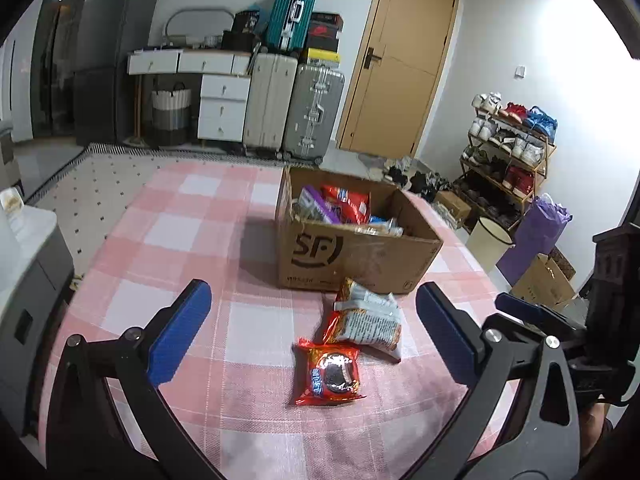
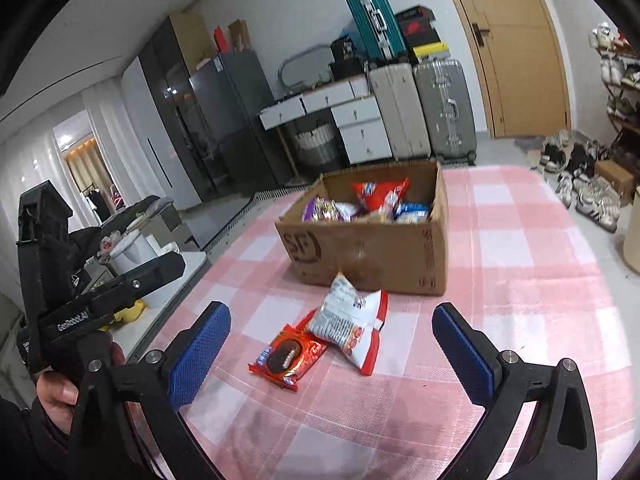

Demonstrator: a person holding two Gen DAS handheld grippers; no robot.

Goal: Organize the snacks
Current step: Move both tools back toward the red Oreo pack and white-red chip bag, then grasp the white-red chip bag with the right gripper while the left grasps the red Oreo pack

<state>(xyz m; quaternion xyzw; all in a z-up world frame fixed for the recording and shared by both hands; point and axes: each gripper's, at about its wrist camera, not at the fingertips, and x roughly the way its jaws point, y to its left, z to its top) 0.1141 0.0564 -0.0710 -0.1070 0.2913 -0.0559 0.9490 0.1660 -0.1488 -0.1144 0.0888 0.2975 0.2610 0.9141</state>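
Observation:
A red cookie packet [image 1: 330,373] [image 2: 287,355] lies flat on the pink checked tablecloth [image 1: 200,240] [image 2: 540,264]. A white and red snack bag [image 1: 369,320] [image 2: 349,317] lies just behind it, overlapping its far edge. Beyond both stands an open cardboard box [image 1: 352,258] [image 2: 372,254] with several snack packets inside. My left gripper [image 1: 314,320] hangs open above the table, with both packets between its blue pads and nothing held. My right gripper [image 2: 332,338] is open too, a little nearer than the two packets. The other gripper shows at each view's edge.
Suitcases [image 1: 294,108] [image 2: 420,108], white drawers [image 1: 222,106] and a wooden door [image 1: 400,64] stand behind the table. A shoe rack [image 1: 508,152], a cream bin [image 1: 488,242] and a purple bag [image 1: 540,232] sit on the floor to the right. A person's hand [image 2: 60,392] holds the left gripper.

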